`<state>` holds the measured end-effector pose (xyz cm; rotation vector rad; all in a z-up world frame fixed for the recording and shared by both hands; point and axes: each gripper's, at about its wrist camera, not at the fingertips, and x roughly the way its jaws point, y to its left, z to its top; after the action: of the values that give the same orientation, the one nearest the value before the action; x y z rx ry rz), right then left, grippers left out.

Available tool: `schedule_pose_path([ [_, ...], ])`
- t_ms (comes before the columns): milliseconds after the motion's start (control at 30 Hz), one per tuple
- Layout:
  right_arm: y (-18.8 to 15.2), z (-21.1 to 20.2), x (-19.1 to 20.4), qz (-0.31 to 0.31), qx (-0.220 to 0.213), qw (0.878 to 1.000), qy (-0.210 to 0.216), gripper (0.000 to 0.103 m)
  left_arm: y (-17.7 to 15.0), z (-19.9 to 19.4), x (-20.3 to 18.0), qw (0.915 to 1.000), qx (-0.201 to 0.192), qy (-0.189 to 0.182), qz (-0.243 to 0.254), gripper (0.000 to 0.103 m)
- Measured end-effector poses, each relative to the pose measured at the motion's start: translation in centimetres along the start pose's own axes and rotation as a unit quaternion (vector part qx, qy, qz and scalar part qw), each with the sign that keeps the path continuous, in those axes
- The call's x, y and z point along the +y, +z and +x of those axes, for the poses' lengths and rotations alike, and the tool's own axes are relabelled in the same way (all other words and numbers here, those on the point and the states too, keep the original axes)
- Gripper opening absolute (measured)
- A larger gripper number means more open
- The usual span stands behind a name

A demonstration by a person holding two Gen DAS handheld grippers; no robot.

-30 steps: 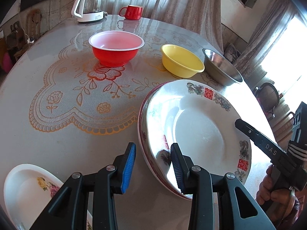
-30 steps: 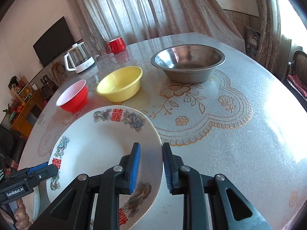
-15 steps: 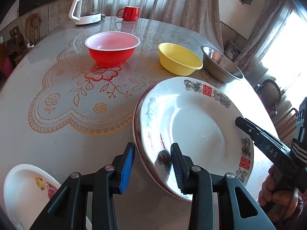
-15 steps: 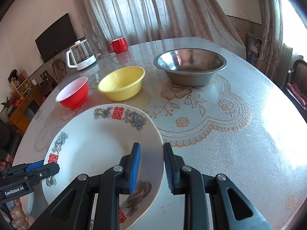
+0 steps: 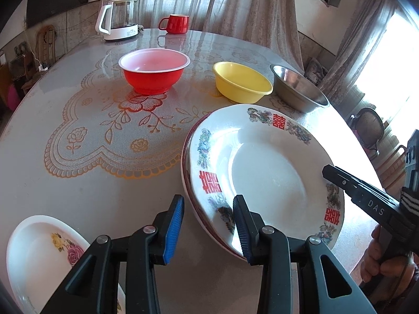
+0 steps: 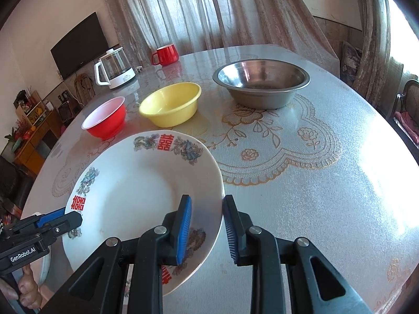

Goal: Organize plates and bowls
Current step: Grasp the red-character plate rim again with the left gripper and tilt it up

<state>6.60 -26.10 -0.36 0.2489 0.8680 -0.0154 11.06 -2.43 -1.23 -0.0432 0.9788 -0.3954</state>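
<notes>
- Tabletop (image 6: 327, 183), round and glossy, printed with gold lace and flowers, carries all the crockery.
- Decorated plate (image 5: 267, 167), white with red characters and birds on its rim, lies at 4 o'clock in the left wrist view, on top of a red-rimmed plate (image 5: 186, 172) that shows only as a sliver along its left edge.
- Steel bowl (image 6: 262, 83) stands at 12 o'clock in the right wrist view; yellow bowl (image 6: 170, 107) at 11 o'clock beside it; red bowl (image 6: 104, 120) at 10 o'clock, just beside the yellow one.
- Flowered plate (image 5: 49, 259) lies at 8 o'clock in the left wrist view, well apart from the stack.
- Kettle (image 5: 117, 18) and red mug (image 5: 176, 23) stand at the far edge, near 12 o'clock.
- Left tool (image 5: 207, 231) is released, jaws straddling the stack's near rim without pressing it.
- Right tool (image 6: 207, 229) is released likewise, jaws apart on either side of the decorated plate's right rim.
</notes>
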Motion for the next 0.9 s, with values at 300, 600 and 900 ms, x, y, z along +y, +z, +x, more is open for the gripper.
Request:
schedule_pose_path([
  [300,-0.7,-0.2,1.4,-0.046,-0.027,0.998,-0.039,0.02,-0.2,0.4,-0.7,0.9999,0.0,0.013,0.007,0.04],
  [600,-0.5,0.0,2.2,-0.072,-0.027,0.995,-0.058,0.021,-0.4,0.4,-1.2,0.9994,-0.005,0.026,0.021,0.039],
  [900,-0.6,-0.4,1.8,-0.064,-0.032,0.995,-0.07,0.027,-0.5,0.3,-2.3,0.9971,-0.011,0.058,0.048,0.039],
])
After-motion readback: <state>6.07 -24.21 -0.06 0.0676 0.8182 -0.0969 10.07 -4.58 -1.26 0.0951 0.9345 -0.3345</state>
